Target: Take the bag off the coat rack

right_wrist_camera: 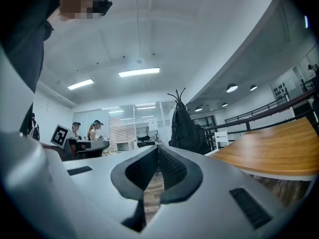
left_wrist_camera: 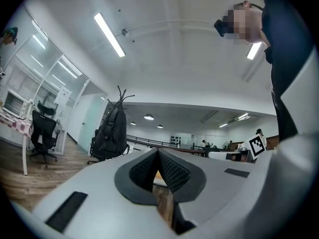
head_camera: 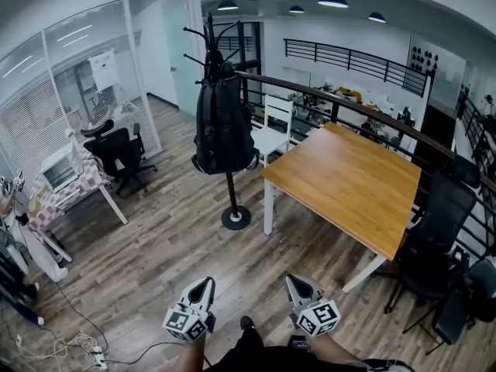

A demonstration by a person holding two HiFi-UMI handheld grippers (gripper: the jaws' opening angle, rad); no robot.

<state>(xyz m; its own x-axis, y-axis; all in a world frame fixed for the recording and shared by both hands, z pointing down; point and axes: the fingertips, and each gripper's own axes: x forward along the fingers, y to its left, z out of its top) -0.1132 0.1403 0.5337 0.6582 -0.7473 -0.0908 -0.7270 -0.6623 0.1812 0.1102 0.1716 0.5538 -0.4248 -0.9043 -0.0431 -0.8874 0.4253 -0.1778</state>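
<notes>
- The black fabric backpack hangs on the black metal coat rack, upper centre of the head view, well apart from us.
- Our left tool and right tool are both closed and empty.
- We should step close, open one tool, grip the top loop (too small to make out here) and lift it clear of the prong.
</notes>
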